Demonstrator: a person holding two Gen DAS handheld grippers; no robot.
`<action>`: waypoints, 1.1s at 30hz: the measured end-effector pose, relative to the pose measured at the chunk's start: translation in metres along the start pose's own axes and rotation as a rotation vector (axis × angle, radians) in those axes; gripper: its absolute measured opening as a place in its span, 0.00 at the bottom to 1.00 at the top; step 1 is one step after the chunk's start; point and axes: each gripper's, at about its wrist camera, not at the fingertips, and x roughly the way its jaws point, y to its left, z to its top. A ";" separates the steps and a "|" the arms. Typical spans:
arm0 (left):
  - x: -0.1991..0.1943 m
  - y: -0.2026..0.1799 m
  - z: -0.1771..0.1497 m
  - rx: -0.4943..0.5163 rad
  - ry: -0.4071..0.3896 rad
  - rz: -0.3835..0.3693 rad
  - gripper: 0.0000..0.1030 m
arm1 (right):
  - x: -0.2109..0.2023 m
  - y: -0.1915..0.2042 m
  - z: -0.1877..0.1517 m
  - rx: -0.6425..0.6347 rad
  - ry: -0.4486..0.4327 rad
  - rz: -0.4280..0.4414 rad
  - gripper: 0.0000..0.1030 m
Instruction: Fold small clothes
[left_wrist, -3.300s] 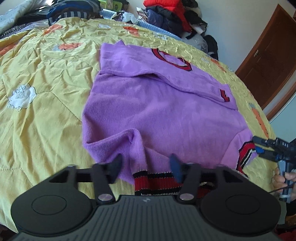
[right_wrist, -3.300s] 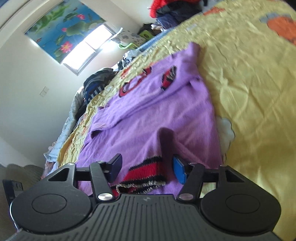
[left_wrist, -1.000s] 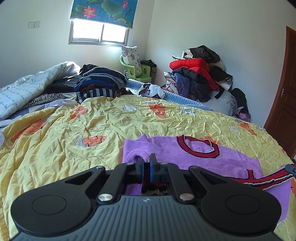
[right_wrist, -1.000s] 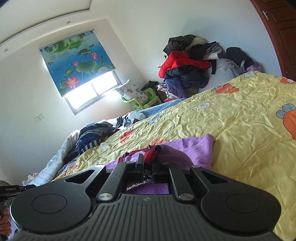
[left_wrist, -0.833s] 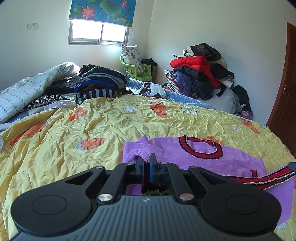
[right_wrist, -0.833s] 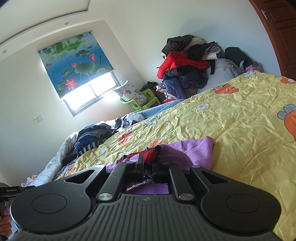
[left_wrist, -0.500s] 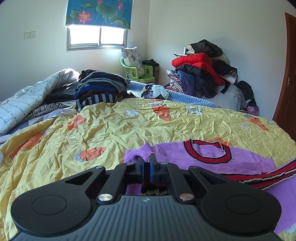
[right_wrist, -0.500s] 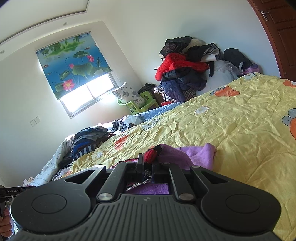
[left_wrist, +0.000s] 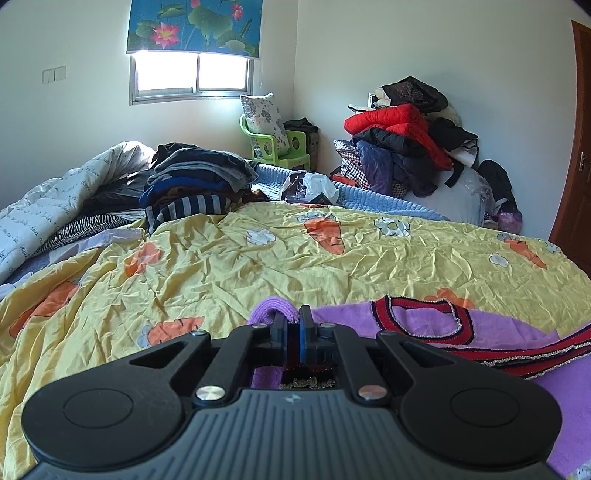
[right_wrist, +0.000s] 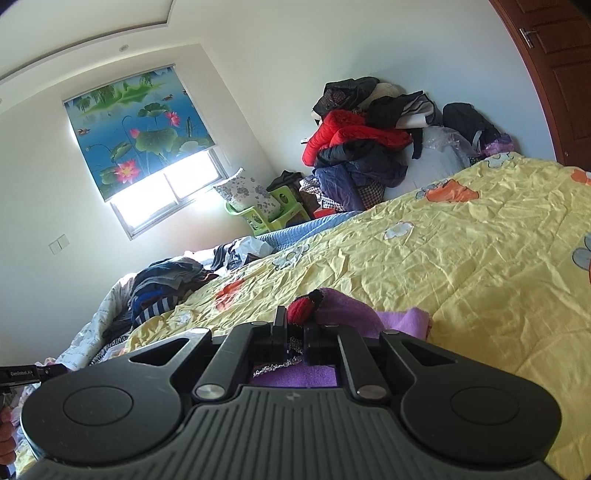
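Observation:
A purple knit sweater (left_wrist: 417, 321) with red and black striped trim lies on the yellow carrot-print bedspread (left_wrist: 258, 266). My left gripper (left_wrist: 292, 326) is shut on the sweater's striped hem at its left corner. The hem band (left_wrist: 532, 352) stretches off to the right, lifted over the red neckline (left_wrist: 421, 317). My right gripper (right_wrist: 293, 330) is shut on the other hem corner, with a red and black bunch (right_wrist: 303, 308) and purple fabric (right_wrist: 354, 314) sticking out past the fingers. Most of the sweater is hidden behind the gripper bodies.
A stack of folded dark clothes (left_wrist: 195, 184) and a white quilt (left_wrist: 55, 206) lie at the bed's far left. A pile of red and dark jackets (left_wrist: 406, 147) stands in the far corner beside a green chair (left_wrist: 277, 147). A brown door (left_wrist: 576, 147) is at right.
Since 3.3 s ago both grippers have shut on the hem. Over the last second they carry it forward over the sweater toward the neckline, and the hem band moves up the bed.

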 end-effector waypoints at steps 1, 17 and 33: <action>0.004 -0.001 0.002 0.002 0.001 0.001 0.06 | 0.004 0.000 0.002 -0.003 0.000 -0.003 0.12; 0.098 -0.020 0.024 0.019 0.089 0.046 0.06 | 0.083 -0.014 0.009 -0.009 0.050 -0.078 0.12; 0.181 -0.027 0.006 0.036 0.263 0.094 0.06 | 0.144 -0.047 -0.012 0.061 0.204 -0.175 0.25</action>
